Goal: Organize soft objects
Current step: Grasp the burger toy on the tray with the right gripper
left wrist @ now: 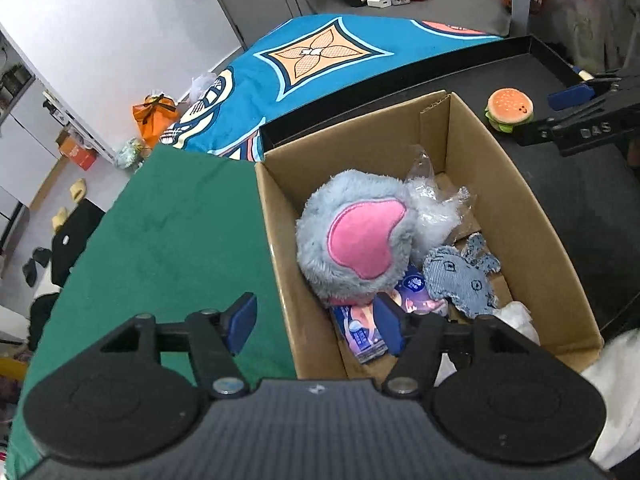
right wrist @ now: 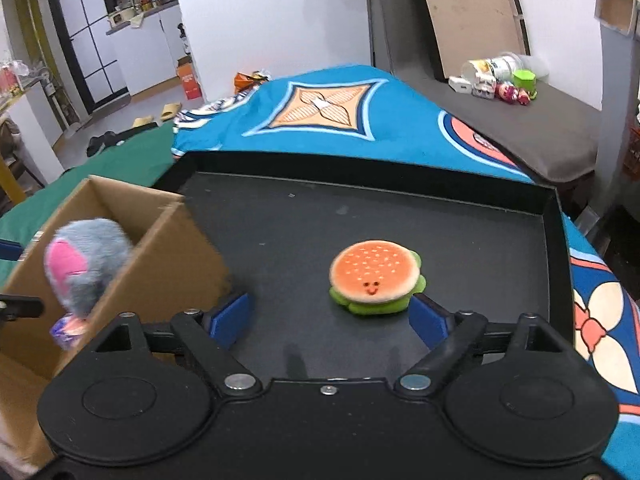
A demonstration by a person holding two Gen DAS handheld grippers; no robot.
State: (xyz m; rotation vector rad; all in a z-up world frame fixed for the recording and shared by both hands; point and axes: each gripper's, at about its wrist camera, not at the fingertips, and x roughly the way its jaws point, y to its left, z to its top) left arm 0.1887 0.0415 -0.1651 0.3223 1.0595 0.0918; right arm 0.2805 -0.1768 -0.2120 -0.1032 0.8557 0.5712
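A cardboard box [left wrist: 532,216] holds a grey plush with a pink ear [left wrist: 360,240], a denim toy [left wrist: 464,276], a clear bag of white fluff [left wrist: 436,204] and printed packets [left wrist: 362,334]. My left gripper [left wrist: 316,322] is open and straddles the box's left wall, one finger outside over the green cloth, one inside beside the packets. A burger plush [right wrist: 376,280] lies on the black tray [right wrist: 360,176]. My right gripper [right wrist: 330,320] hangs open just in front of it, its right pad [right wrist: 430,320] close to the burger's edge. Nothing is held.
The box [right wrist: 160,256] stands at the tray's left end. A green cloth [left wrist: 180,240] lies left of it, a blue patterned blanket [right wrist: 332,112] behind the tray. Small toys and containers [right wrist: 500,80] sit on a grey surface at the back. Floor with slippers [left wrist: 68,204] lies far left.
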